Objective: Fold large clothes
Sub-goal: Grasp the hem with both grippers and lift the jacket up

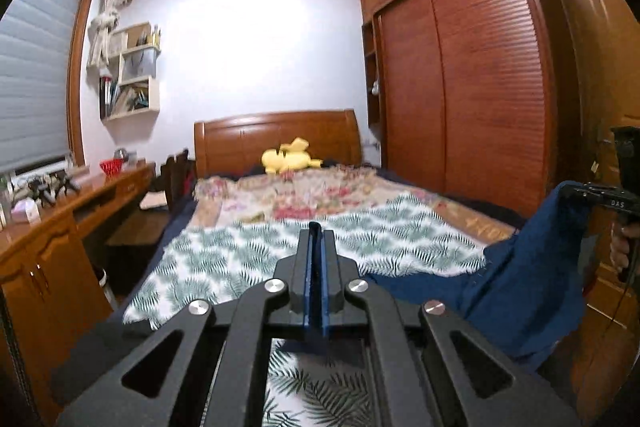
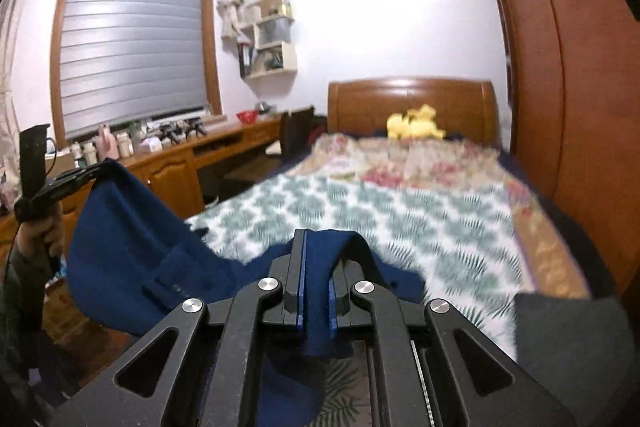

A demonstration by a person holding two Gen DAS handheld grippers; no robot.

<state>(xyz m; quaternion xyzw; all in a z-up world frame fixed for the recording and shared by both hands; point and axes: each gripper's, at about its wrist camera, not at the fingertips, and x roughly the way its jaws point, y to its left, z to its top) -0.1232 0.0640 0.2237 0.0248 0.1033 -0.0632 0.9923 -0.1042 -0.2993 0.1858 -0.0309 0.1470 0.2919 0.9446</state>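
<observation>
A large dark blue garment (image 1: 528,287) hangs in the air between my two grippers, above the near end of the bed. In the left wrist view my left gripper (image 1: 316,231) has its jaws together, and the cloth runs from under it toward the right. The right wrist view shows the left gripper (image 2: 94,171) pinching one upper edge of the blue garment (image 2: 132,255). My right gripper (image 2: 320,239) is shut on another edge, with blue fabric bunched between and over its fingers. It also appears at the right of the left wrist view, where the right gripper (image 1: 574,193) holds the cloth up.
The bed carries a leaf-print sheet (image 1: 240,255), a floral quilt (image 1: 304,195) and a yellow plush toy (image 1: 290,157) by the headboard. A wooden desk (image 1: 60,223) with clutter and a chair (image 1: 176,171) stand at left. A tall wooden wardrobe (image 1: 480,87) lines the right side.
</observation>
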